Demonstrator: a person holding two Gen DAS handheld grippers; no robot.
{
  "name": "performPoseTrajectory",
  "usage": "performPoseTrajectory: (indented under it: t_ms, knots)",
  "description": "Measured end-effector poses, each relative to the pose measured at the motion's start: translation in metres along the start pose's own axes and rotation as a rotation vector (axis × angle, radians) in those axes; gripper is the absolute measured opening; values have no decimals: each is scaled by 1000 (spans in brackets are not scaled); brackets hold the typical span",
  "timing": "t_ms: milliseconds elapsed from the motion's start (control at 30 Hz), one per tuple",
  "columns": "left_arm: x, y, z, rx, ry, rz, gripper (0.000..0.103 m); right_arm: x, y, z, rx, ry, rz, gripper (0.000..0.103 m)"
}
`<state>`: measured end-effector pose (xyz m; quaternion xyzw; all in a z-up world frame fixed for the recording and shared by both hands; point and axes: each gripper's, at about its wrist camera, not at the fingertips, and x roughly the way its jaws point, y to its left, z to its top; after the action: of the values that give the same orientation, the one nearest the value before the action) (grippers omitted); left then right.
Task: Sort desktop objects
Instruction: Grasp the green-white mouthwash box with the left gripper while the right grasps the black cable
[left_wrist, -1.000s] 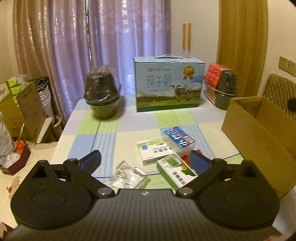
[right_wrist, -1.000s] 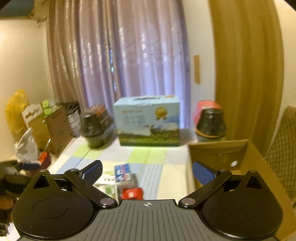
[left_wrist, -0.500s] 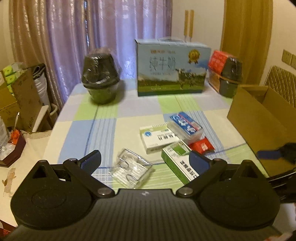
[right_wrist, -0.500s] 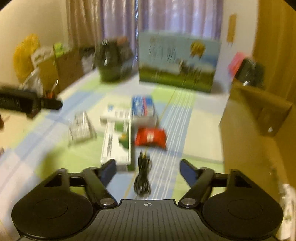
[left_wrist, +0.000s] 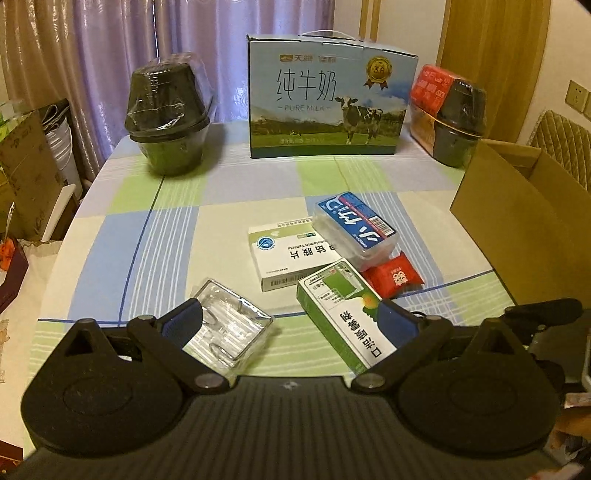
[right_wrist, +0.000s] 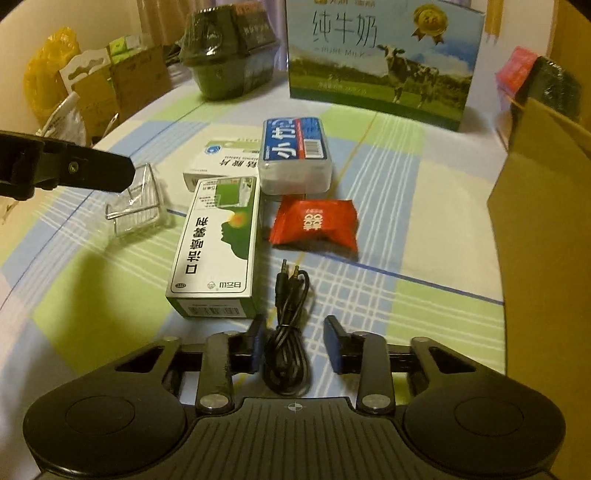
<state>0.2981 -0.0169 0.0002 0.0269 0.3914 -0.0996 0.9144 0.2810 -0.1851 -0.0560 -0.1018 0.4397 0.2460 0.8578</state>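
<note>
Small items lie in the middle of the checked tablecloth (left_wrist: 147, 236): a clear plastic tray (left_wrist: 229, 328), a green-and-white box (right_wrist: 218, 243), a white medicine box (left_wrist: 291, 254), a blue-labelled clear case (right_wrist: 295, 155), a red packet (right_wrist: 314, 225) and a coiled black audio cable (right_wrist: 290, 332). My right gripper (right_wrist: 294, 343) is low over the table and open. Its fingers straddle the cable's coil with a gap on each side. My left gripper (left_wrist: 288, 321) hangs open above the clear tray and the green box, holding nothing. It also shows as a dark arm, the left gripper (right_wrist: 74, 170), in the right wrist view.
An open cardboard box (left_wrist: 517, 229) stands at the table's right edge. At the back stand a milk carton (left_wrist: 328, 99), a wrapped black bowl (left_wrist: 170, 118) on the left and another black bowl with a red pack (left_wrist: 454, 118) on the right. Boxes and bags crowd the floor left of the table.
My right gripper has dropped toward the table and its jaws have narrowed around the cable. My left gripper has moved forward and lower over the items.
</note>
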Motion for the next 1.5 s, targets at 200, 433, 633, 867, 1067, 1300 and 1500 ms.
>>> performPoseTrajectory:
  t_ms: [200, 433, 633, 867, 1067, 1300, 1500]
  knots:
    - [9, -10, 2, 6, 12, -13, 98, 1, 0, 3, 3, 10, -2, 14]
    - [15, -16, 2, 13, 34, -16, 98, -10, 17, -2, -66, 28, 118, 12]
    - [25, -24, -4, 43, 52, -31, 95, -17, 7, 2, -13, 14, 43, 12]
    - [53, -36, -15, 101, 107, -48, 80, -12, -14, 0, 80, 45, 20, 12]
    - [60, -45, -19, 140, 103, -33, 64, -13, -16, -3, 69, 42, 22, 13]
    - [54, -37, -22, 89, 133, -39, 52, -13, -17, -5, 90, 35, 23, 14]
    - [30, -39, -41, 112, 164, -53, 51, -27, -9, -16, 120, 84, 44, 13]
